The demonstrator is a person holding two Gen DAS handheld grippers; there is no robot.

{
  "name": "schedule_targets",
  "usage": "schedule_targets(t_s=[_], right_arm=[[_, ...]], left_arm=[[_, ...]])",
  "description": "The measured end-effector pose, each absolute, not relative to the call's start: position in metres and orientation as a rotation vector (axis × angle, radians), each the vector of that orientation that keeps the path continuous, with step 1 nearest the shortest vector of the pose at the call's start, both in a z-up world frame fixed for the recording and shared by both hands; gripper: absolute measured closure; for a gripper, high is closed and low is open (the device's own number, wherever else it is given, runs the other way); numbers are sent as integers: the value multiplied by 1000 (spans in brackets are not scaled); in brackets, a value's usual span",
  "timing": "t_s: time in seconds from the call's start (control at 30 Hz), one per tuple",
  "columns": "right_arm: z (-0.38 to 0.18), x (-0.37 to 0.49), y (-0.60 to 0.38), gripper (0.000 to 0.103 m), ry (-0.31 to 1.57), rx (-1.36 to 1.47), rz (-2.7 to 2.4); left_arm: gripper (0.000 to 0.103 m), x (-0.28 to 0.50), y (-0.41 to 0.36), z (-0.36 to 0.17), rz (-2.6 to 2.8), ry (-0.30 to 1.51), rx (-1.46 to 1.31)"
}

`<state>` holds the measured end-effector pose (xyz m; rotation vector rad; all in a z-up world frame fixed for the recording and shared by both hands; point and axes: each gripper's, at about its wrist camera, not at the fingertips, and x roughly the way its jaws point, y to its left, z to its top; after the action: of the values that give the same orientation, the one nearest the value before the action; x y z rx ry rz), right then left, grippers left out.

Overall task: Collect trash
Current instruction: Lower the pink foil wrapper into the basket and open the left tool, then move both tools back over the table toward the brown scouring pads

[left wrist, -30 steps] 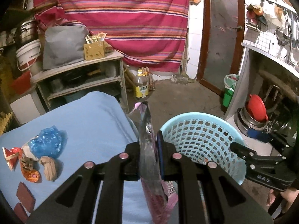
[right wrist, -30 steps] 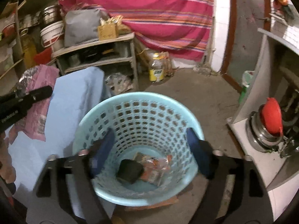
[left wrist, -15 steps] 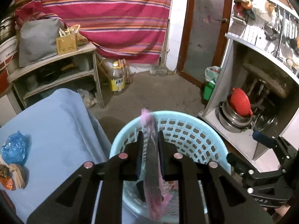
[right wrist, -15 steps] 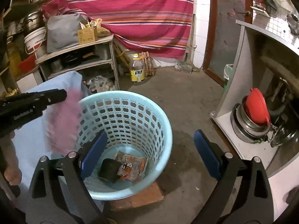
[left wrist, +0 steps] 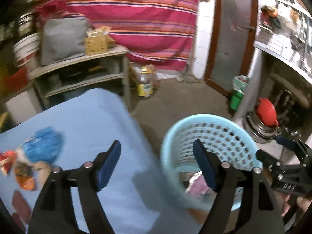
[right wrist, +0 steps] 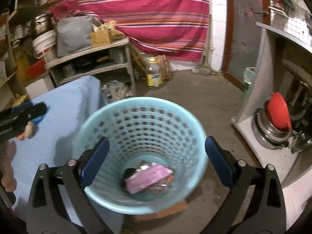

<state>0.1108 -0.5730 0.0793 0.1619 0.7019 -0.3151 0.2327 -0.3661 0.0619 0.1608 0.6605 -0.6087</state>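
Left wrist view shows the left gripper (left wrist: 156, 156) spread wide with nothing between its pads — its jaws have just been opening, and the pink wrapper (right wrist: 149, 177) it let go now lies at the bottom of the blue basket (left wrist: 206, 120), on top of a dark lump and an orange packet. The right gripper (right wrist: 156, 158) hangs over the basket mouth, jaws also just opened further and empty; it touches nothing.

The step in hand looks like the return trip: back to the blue-covered table (left wrist: 93, 120) for the next piece. Trash left there sits in a cluster at the table's near-left part — a blue bag (left wrist: 43, 146), a red scrap (left wrist: 6, 159), an orange wrapper (left wrist: 25, 177), and a brown flat piece (left wrist: 20, 204) nearer the camera.

To do it well, the left gripper should stay spread on the way over, so it arrives ready. The pieces lie touching or overlapping, so a single item at the cluster's edge is likely the cleanest pick; the blue bag is crumpled and stands proud of the cloth, which should give the pads something to close on. Flat wrappers probably need a low, angled approach, or the pads may pinch the tablecloth with them. The basket stands just beside the table edge, so each carry is brief.
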Motion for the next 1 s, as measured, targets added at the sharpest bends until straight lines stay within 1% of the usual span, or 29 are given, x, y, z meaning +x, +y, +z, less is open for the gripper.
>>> schedule_targets(t_s=[0.13,0.2,0.37,0.53,0.67,0.83,1.0], right_arm=[[88,127,-526,4,679,138,-255],[91,135,-499,4,668,125,-220],[88,160,-432,4,670,100,-141],[76,179,-371,4,677,106,-60],[61,186,-325,4,688,82,2],[36,193,-280,4,728,3,45],[19,203,-260,4,776,-13,58]], left_arm=[[21,235,-303,66,-524,666,152],[17,233,-266,67,-476,662,161],[11,228,-183,62,-360,658,156],[11,228,-103,44,-282,700,126],[8,222,-55,27,-208,702,130],[8,221,-7,2,-175,754,70],[8,217,14,-25,-190,825,98]])
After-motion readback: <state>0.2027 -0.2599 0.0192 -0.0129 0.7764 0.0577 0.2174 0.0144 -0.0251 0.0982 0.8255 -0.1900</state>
